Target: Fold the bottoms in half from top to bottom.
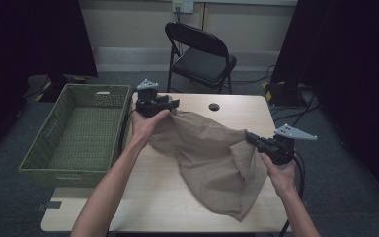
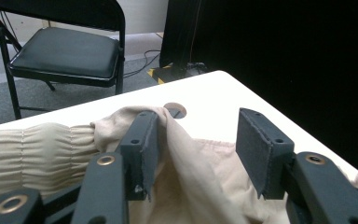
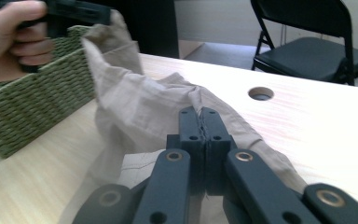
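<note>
A tan cloth garment (image 1: 207,153) lies rumpled across the wooden table (image 1: 153,197). At the table's far left my left gripper (image 1: 174,104) is raised. Its jaws stand wide apart in the left gripper view, and the cloth (image 2: 42,144) hangs draped over one finger (image 2: 142,140); the left gripper (image 2: 198,135) is open. At the right, my right gripper (image 1: 250,138) is shut on a fold of the cloth (image 3: 135,102), with the fabric pinched between the tips of the right gripper (image 3: 204,114). The right gripper view also takes in the left gripper (image 3: 74,14), held in a hand with the cloth hanging from it.
A green woven basket (image 1: 44,170) stands empty just left of the table, its wall (image 3: 28,107) close to the cloth. A black folding chair (image 1: 202,54) stands behind the table. A round cable hole (image 1: 214,106) sits near the far edge.
</note>
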